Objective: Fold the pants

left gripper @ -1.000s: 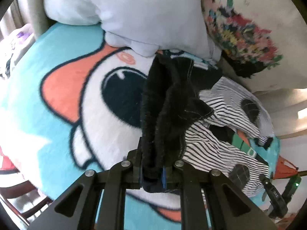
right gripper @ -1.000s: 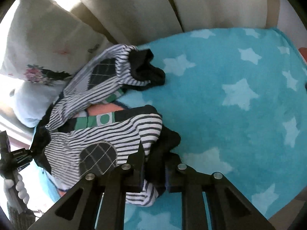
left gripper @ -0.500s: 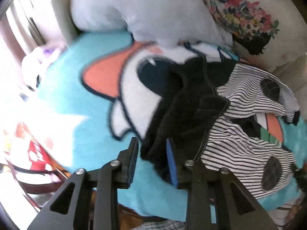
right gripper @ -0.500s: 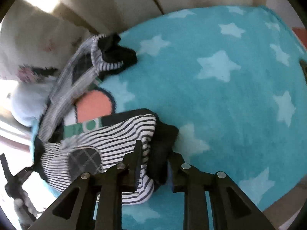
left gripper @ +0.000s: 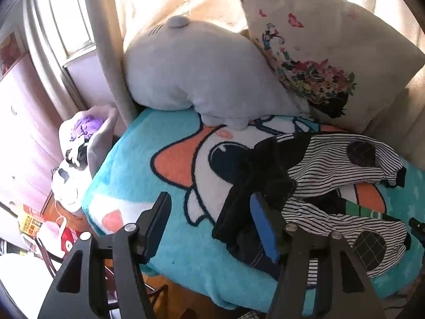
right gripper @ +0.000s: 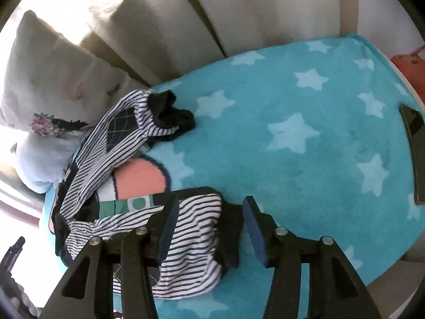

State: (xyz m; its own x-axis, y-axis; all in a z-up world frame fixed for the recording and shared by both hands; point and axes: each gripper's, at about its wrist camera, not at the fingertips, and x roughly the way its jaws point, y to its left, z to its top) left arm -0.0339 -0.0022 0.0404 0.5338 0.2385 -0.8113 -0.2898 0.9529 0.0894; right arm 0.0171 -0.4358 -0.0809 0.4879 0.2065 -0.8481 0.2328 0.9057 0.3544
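Observation:
The black-and-white striped pants [left gripper: 345, 164] with dark knee patches and a black waistband lie crumpled on the turquoise cartoon blanket [left gripper: 148, 159]; both legs spread apart. My left gripper [left gripper: 209, 212] is open and empty, pulled back from the black waist end [left gripper: 239, 223]. In the right wrist view the pants [right gripper: 111, 143] lie at left. My right gripper [right gripper: 209, 220] is open and empty above the near leg's black cuff [right gripper: 231, 228].
A grey plush pillow [left gripper: 202, 71] and a floral cushion [left gripper: 318, 53] lean on the beige sofa back [right gripper: 239, 13]. The blanket's front edge drops to the floor [left gripper: 170, 292]. A dark object [right gripper: 417, 154] lies at the blanket's right edge.
Both grippers opened and let go of the pants, then drew back. The waist end and the leg cuff now rest on the blanket.

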